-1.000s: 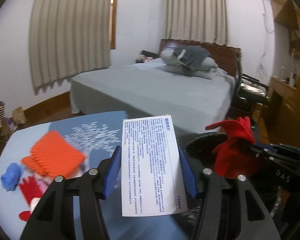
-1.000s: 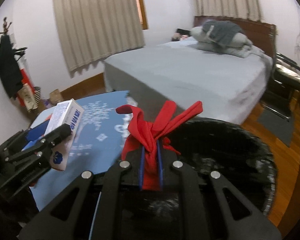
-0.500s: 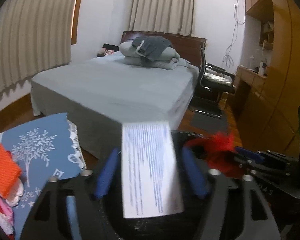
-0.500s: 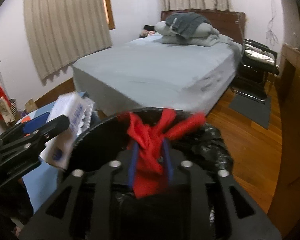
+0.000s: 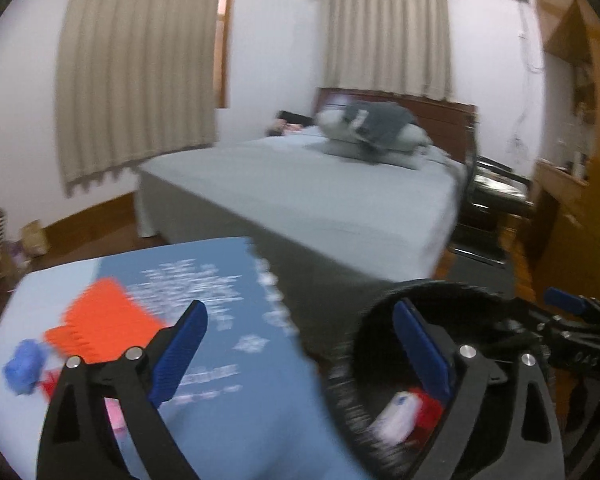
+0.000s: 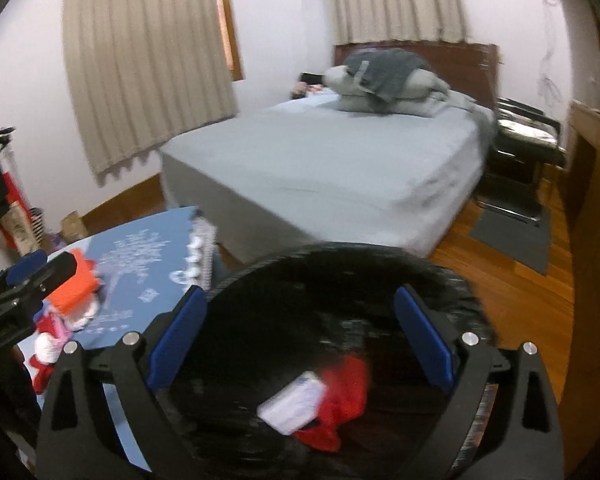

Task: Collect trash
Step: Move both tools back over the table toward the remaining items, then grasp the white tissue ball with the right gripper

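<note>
a: left claw (image 5: 300, 340)?
b: jaws have just been opening, now wide apart, nothing between them. it straddles the gap between the desk (image 5: 228, 432) edge and the black bin (image 6: 340, 256).
a: right claw (image 6: 300, 332)?
b: jaws also just opened, wide apart, empty, above the bin mouth.
a: trash?
b: white box (image 6: 294, 402) and red cloth (image 6: 340, 396) lie touching inside the bin. orange knit piece (image 5: 100, 326) and blue scrap (image 5: 24, 366) sit on the desk's left side.
</note>
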Demonstrator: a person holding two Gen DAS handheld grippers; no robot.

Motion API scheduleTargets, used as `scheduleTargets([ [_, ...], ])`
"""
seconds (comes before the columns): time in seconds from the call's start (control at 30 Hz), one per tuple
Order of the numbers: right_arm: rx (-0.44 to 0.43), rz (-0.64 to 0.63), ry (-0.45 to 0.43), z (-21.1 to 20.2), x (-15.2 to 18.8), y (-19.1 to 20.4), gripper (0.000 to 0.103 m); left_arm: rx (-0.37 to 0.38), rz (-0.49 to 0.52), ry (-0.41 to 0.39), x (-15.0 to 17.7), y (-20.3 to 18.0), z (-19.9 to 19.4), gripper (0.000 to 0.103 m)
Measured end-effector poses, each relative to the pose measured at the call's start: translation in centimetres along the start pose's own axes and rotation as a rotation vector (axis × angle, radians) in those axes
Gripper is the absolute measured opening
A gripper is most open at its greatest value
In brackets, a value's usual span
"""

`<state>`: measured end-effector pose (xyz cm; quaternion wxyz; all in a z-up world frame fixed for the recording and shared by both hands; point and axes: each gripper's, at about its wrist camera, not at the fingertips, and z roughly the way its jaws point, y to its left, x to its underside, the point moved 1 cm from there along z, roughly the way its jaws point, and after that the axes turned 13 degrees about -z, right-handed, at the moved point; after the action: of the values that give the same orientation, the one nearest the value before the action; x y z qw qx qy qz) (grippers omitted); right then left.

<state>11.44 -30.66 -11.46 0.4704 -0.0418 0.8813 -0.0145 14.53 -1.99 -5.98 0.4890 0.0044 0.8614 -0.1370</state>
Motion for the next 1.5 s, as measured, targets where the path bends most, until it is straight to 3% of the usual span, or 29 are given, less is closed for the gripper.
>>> scheduleTargets([
  [0.23,-0.162,-0.087,-0.017,1.9,-2.1,8.8,0.093,-0.223,-0.058,-0.042,0.6,9.8,-3.6,0.092],
  [0.53,-0.318,-0.197,-0.002,4.2,-3.3,19.9,0.093,-0.405,-0.158,-0.045,2.6,20.0,-7.2,0.092],
  [0.93,-0.456,-0.288,0.048,5.3,-2.2,29.1,0.091,-0.494,-0.238,-0.008,5.3,27.1,-8.4,0.092],
  [1.0,-0.475,-0.295,0.059,5.5,-1.8,30.1,0.084,-0.502,-0.241,-0.003,5.6,28.0,-8.6,0.092],
  [1.2,-0.526,-0.334,0.108,6.6,-0.8,34.1,0.076,-0.520,-0.262,0.009,6.1,29.4,-8.9,0.092],
  [1.4,-0.559,-0.370,0.153,7.5,0.2,36.2,0.058,-0.527,-0.279,0.018,6.3,30.3,-8.8,0.092],
  [1.5,-0.566,-0.383,0.170,7.9,0.7,36.6,0.054,-0.522,-0.295,0.020,6.3,30.6,-8.7,0.092],
])
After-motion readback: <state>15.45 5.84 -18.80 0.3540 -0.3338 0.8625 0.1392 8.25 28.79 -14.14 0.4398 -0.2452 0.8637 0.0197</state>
